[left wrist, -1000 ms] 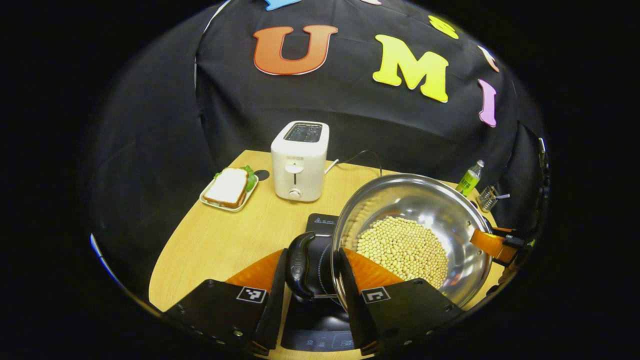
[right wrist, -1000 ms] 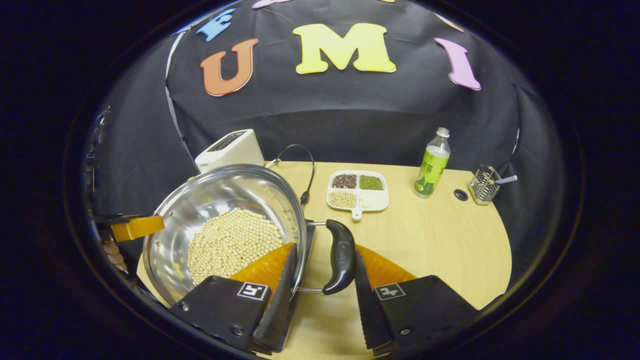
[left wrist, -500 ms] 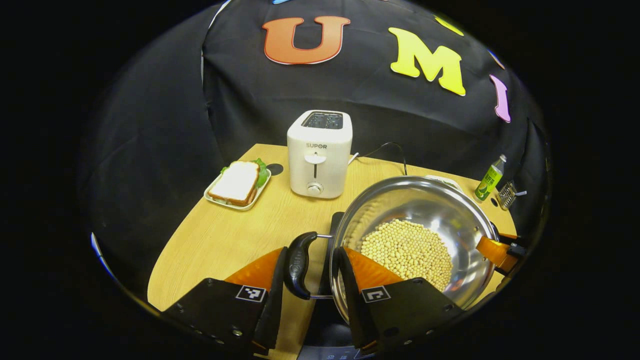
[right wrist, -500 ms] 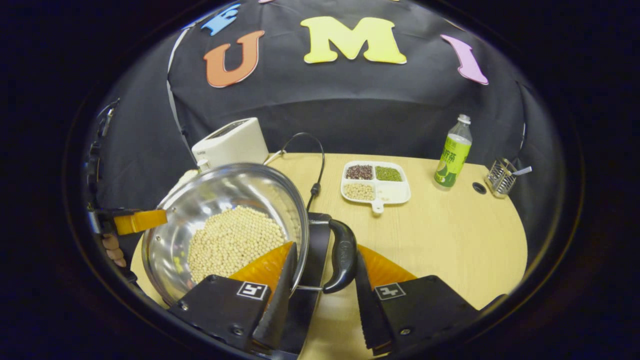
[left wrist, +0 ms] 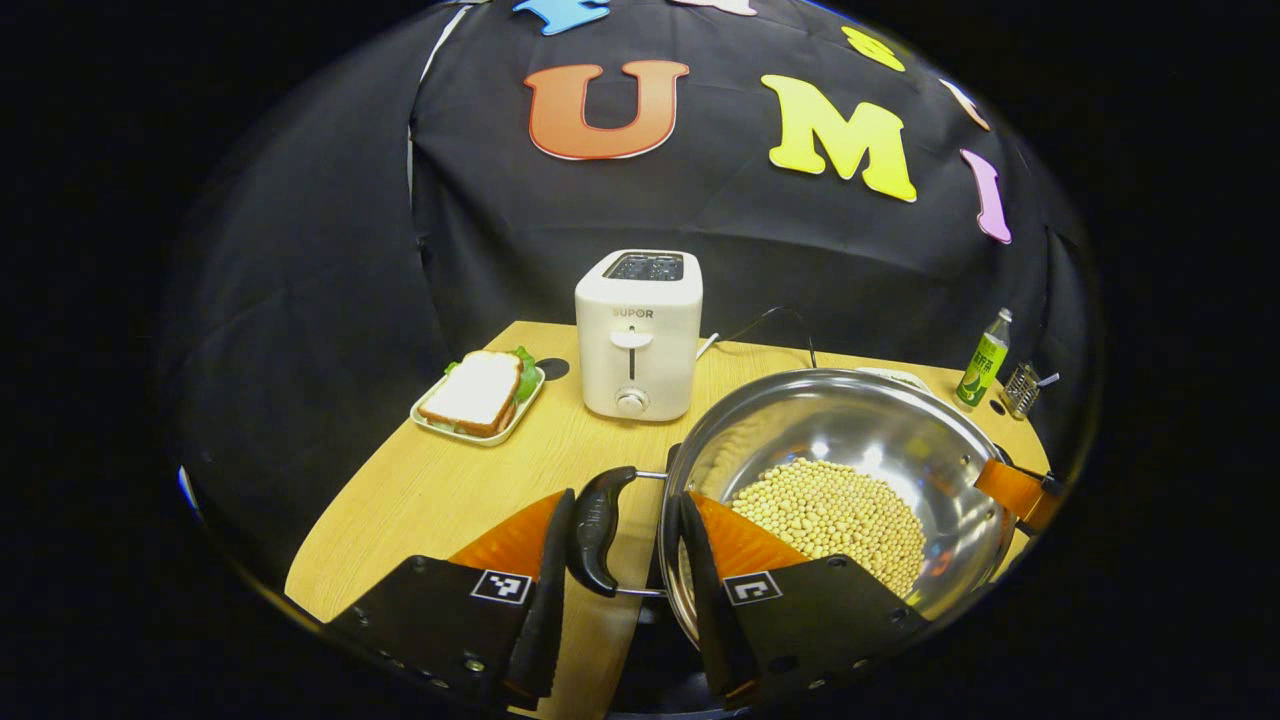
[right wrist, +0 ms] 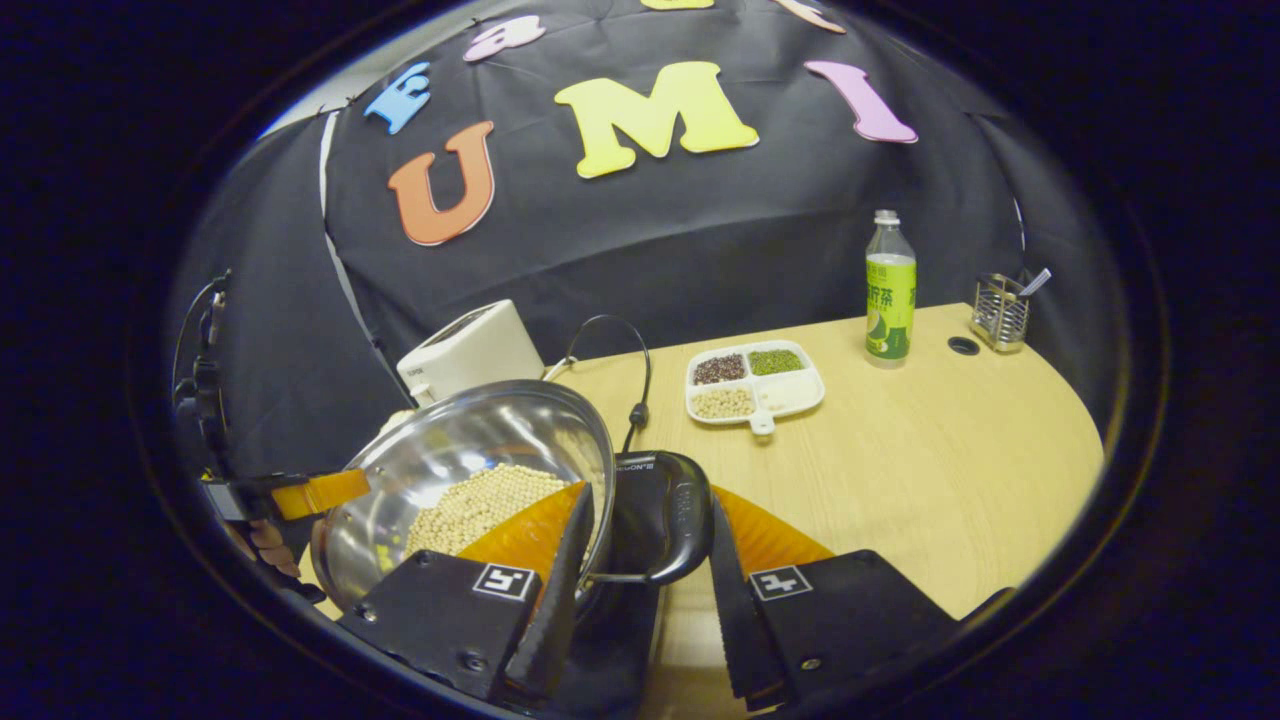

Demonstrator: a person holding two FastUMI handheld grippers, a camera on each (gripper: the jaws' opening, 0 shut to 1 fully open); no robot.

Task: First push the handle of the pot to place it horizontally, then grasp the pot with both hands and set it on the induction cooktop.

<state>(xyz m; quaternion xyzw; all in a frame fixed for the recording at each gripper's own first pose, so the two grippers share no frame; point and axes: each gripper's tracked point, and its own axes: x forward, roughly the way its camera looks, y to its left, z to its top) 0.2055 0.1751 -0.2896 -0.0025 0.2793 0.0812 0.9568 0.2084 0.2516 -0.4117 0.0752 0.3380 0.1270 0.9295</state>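
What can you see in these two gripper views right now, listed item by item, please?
pot: 1, steel, over the cooktop, each black handle between a pair of tongs
soybeans: one heap, pale yellow, in the pot
induction cooktop: 1, black, under the pot
toaster: 1, white, table's rear
sandwich plate: 1, white bread with greens, beside the toaster
divided dish: 1, white, holding dark, green and pale beans, mid-table
bottle: 1, green label, table's rear
wire holder: 1, metal, far corner
table: 1, light wood
left tongs: around the pot's left handle
right tongs: around the pot's right handle
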